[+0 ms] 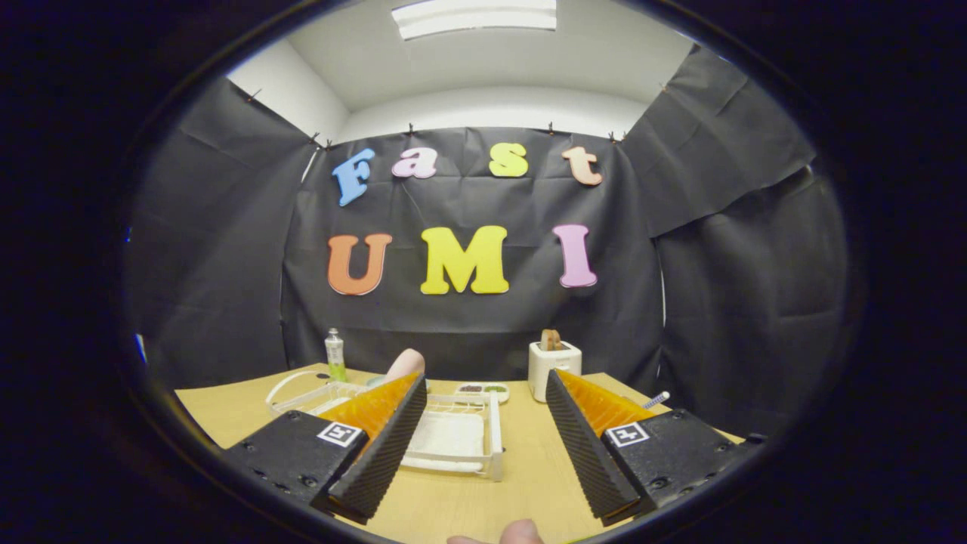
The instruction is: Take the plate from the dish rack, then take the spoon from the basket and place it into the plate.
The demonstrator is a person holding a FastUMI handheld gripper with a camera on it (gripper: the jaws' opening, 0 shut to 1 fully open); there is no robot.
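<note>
A: Well, where does it stand? The fingers (476, 453) are spread wide and hold nothing; the dish rack (461, 438) lies on the tabletop (529, 468) just ahead of them.

B: Plate in the rack? I cannot make it out, nor spoon or basket; the left finger hides part of the rack.

A: Then a blind reach may snag the rack's rail; behind the rack stand a toaster (554, 368) and a bottle (335, 355).
</note>
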